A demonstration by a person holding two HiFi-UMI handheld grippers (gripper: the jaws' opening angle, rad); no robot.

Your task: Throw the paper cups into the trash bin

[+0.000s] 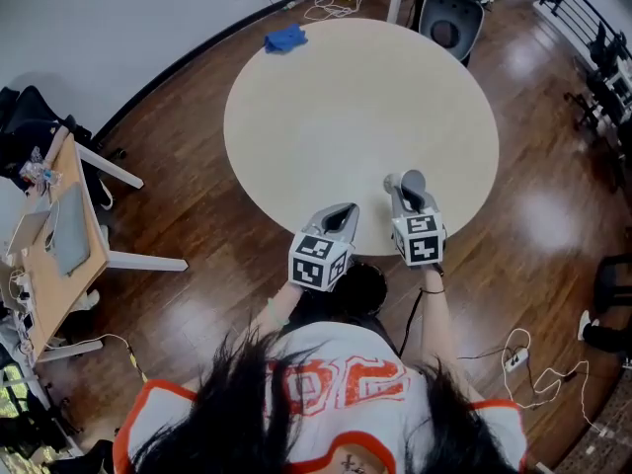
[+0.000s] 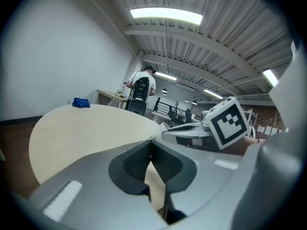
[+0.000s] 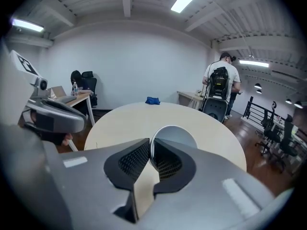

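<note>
A white paper cup (image 3: 178, 136) hangs by its rim between the pads of my right gripper (image 3: 149, 148), its open mouth facing the camera. In the head view that gripper (image 1: 403, 182) is above the near edge of the round beige table (image 1: 326, 97), with the cup (image 1: 415, 178) at its tip. My left gripper (image 1: 346, 209) is beside it to the left, over the same edge. Its jaws meet with nothing between them (image 2: 151, 140). A dark round thing (image 1: 360, 289) on the floor just under the table edge may be the bin.
A blue cloth (image 1: 285, 39) lies at the table's far left edge. A grey chair (image 1: 449, 18) stands behind the table. A wooden desk (image 1: 59, 235) with clutter is on the left. Cables (image 1: 523, 358) lie on the floor at the right. A person with a backpack (image 3: 220, 83) stands beyond the table.
</note>
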